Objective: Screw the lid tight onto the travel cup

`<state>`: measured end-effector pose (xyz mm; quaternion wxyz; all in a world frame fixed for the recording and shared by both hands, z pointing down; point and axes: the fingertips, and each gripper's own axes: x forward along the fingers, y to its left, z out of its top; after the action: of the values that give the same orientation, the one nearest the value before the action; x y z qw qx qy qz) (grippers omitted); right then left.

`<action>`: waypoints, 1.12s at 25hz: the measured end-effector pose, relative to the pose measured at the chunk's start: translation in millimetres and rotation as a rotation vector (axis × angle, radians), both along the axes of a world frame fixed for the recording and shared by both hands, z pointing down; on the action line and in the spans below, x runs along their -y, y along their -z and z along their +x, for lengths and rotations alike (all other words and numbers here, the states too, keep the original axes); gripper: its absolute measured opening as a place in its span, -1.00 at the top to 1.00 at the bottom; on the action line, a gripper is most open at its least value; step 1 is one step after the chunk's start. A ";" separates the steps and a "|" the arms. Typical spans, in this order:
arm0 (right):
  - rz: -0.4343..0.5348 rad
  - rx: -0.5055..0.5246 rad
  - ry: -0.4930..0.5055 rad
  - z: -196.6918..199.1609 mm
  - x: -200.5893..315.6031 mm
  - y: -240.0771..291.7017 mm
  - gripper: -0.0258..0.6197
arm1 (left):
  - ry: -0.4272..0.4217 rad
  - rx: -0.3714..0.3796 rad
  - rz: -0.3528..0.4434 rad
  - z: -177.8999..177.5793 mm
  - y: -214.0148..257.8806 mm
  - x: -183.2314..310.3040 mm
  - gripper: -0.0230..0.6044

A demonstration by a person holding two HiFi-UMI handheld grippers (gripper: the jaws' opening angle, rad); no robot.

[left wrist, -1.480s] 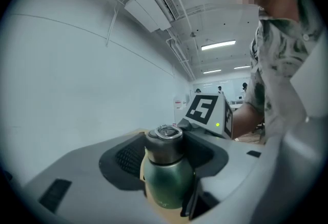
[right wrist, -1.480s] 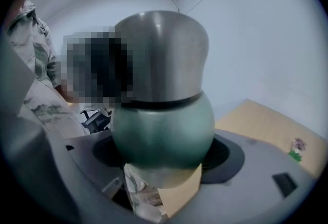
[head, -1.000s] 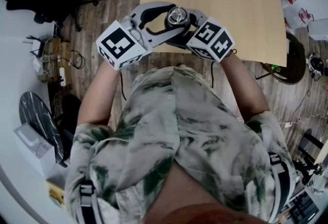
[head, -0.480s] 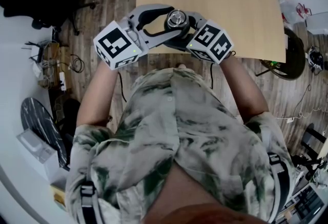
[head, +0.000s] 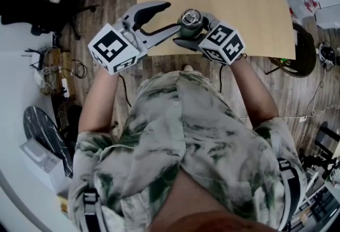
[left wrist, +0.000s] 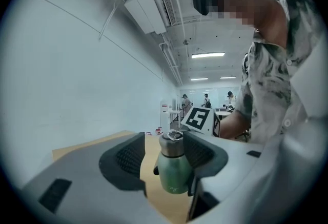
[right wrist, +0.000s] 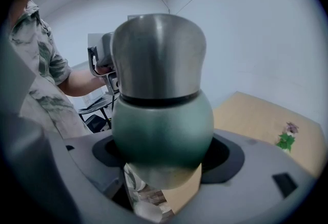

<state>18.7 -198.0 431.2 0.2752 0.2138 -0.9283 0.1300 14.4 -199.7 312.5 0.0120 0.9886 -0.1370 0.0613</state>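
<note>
Bright, even indoor light from ceiling strip lamps (left wrist: 207, 55) far beyond the left gripper (left wrist: 166, 161) leaves only soft shadows, darkest in the hollows inside its jaws. Close up between the jaws of the right gripper (right wrist: 161, 156), the travel cup (right wrist: 161, 115) looks slightly soft and carries a broad dull sheen on its steel lid (right wrist: 156, 54). Both gripper views fade to a dark round rim and, like the head view, bow straight lines toward the edges, the desk (head: 239, 8) included.

Left tongs (head: 171, 16) spread wide; right tongs (head: 193, 32) clamped on the cup (right wrist: 161, 115).
</note>
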 end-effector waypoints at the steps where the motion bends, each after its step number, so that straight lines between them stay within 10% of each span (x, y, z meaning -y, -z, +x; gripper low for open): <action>1: -0.001 -0.001 -0.006 2.9 0.6 -0.7 -0.32 | 0.013 -0.001 -0.003 -1.7 -0.4 2.7 0.14; 13: 0.026 0.002 -0.073 23.4 8.8 4.6 -0.32 | 0.163 0.047 -0.053 -31.5 -22.7 21.9 0.21; 28: 0.060 0.041 -0.177 53.9 16.3 13.2 -0.32 | 0.329 0.085 -0.193 -53.0 -64.9 27.1 0.78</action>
<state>72.6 -214.4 418.0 0.2371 0.3006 -0.9146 0.1303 -38.6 -226.8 377.4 0.1110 0.9436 -0.2907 0.1129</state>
